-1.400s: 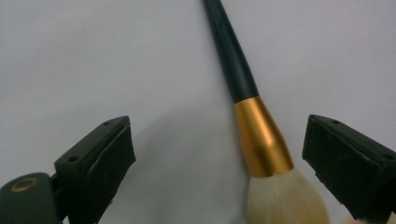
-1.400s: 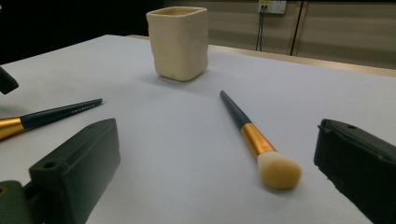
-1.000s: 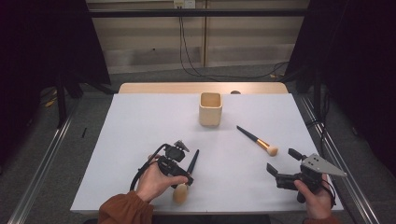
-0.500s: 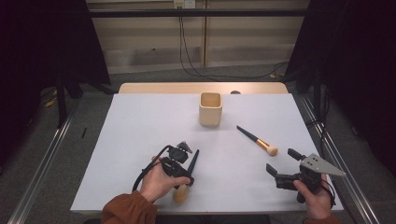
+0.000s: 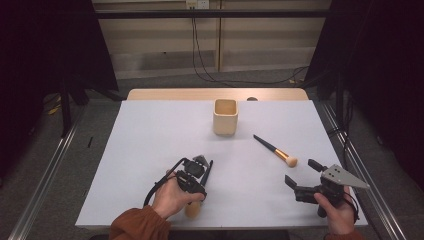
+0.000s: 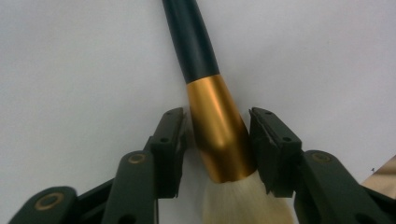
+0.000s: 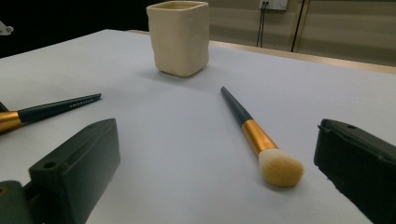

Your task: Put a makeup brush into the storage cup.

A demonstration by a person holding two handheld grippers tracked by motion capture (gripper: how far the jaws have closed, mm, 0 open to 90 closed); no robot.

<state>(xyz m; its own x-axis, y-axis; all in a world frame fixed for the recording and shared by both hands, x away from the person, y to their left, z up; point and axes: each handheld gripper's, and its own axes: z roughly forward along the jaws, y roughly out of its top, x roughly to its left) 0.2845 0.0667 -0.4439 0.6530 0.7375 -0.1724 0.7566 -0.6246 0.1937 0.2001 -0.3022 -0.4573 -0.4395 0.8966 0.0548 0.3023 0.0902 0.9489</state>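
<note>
Left gripper view alone gives the grip: left gripper (image 6: 217,140) fingers have just been closing around the gold ferrule of the near brush (image 6: 212,116), left pad touching it, right pad just beside, contact unclear. High view shows that brush lying flat at the table's (image 5: 150,140) front edge, handle pointing away toward the cup (image 5: 225,116), bristles toward the person. Right gripper (image 7: 215,163) fingers wide open, holding nothing, facing the second brush (image 7: 259,140); cup interior can't be seen.

Brush (image 6: 219,135): glossy dark handle, brushed gold metal collar, soft pale bristles
Cup (image 7: 178,36): matt cream — slightly uneven, ceramic-looking
Tabletop (image 5: 150,145): smooth matt white
Left tool (image 6: 217,154): matt black plastic
</note>
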